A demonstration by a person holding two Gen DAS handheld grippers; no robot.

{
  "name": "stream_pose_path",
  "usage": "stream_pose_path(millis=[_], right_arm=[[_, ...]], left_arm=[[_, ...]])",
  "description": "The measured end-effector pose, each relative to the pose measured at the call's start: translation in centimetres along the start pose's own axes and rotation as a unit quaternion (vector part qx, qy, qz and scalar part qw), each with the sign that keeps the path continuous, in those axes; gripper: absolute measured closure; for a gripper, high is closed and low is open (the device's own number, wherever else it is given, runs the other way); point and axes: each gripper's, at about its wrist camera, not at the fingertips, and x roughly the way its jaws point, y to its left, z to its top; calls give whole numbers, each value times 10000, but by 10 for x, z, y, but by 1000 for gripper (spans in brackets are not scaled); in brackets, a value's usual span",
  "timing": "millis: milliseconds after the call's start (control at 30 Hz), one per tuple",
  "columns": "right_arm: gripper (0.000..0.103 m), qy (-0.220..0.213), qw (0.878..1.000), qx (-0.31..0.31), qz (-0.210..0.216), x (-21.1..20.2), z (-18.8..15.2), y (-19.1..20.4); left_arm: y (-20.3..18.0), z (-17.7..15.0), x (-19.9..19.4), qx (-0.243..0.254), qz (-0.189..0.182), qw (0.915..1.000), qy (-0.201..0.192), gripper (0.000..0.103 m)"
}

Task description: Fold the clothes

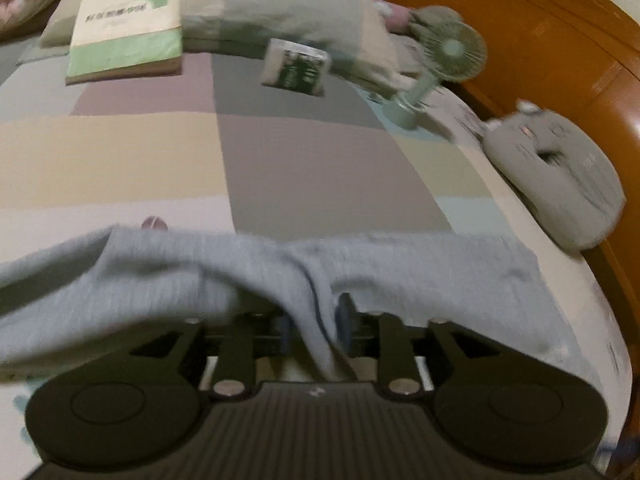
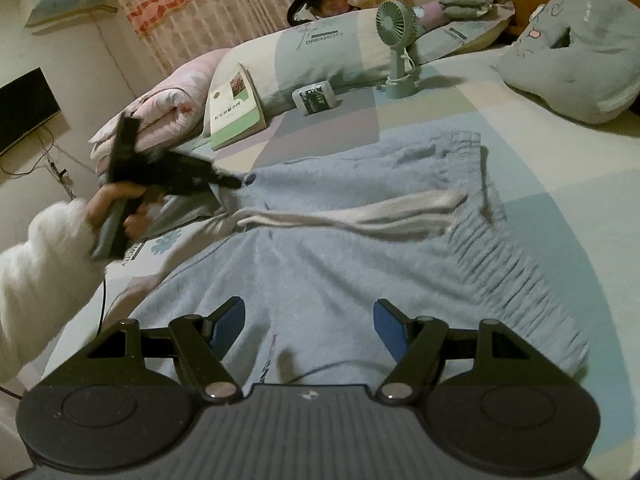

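Sweatpants (image 2: 328, 248) of soft, ribbed light-blue knit lie spread across the middle of the bed (image 2: 560, 184), elastic waistband puckered, pale drawstring (image 2: 360, 216) trailing over them. The left gripper (image 1: 312, 320) pinches a thin fold near the bed's left edge; the right gripper (image 2: 308, 324) hovers spread and empty. Such slack fabric could slip from that shallow pinch, or drag crooked and bunch.

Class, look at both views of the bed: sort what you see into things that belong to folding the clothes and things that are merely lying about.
Belongs to the job:
- light blue garment
- left tool, closed on a fold of the garment
- right tool, open above the garment

Just lying about:
- book
- small green fan
- tissue pack
- grey plush cushion
- pillow
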Motion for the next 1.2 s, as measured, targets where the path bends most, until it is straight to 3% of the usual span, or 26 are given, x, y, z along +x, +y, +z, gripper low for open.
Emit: stream_pose_path(millis=[233, 400, 500, 700, 867, 933, 1033, 1133, 1200], right_arm=[[27, 184, 9997, 125, -104, 6, 79, -62], [27, 544, 9967, 571, -195, 60, 118, -134], [27, 666, 9961, 509, -268, 97, 134, -162], [27, 593, 9979, 240, -50, 160, 154, -193], [30, 285, 9987, -393, 119, 188, 160, -184], [42, 277, 9971, -701, 44, 192, 160, -175], [68, 254, 9966, -777, 81, 183, 157, -174], [77, 59, 9976, -683, -18, 170, 157, -178], [78, -55, 9978, -635, -159, 167, 162, -179]], left_arm=[[-24, -31, -24, 516, -488, 9973, 206, 49], [-29, -38, -7, 465, -380, 9976, 356, 48], [-22, -37, 2, 275, -380, 9981, 398, 47], [-15, -34, 17, 108, -479, 9984, 293, 41], [-15, -27, 29, 64, -477, 9988, 17, 40], [-16, -25, 32, -22, -441, 9990, -54, 43], [-22, -26, 32, 77, -299, 9995, -94, 75], [-26, -27, 30, 46, -310, 9995, -74, 93], [-29, -23, 25, -25, -421, 9991, -110, 95]])
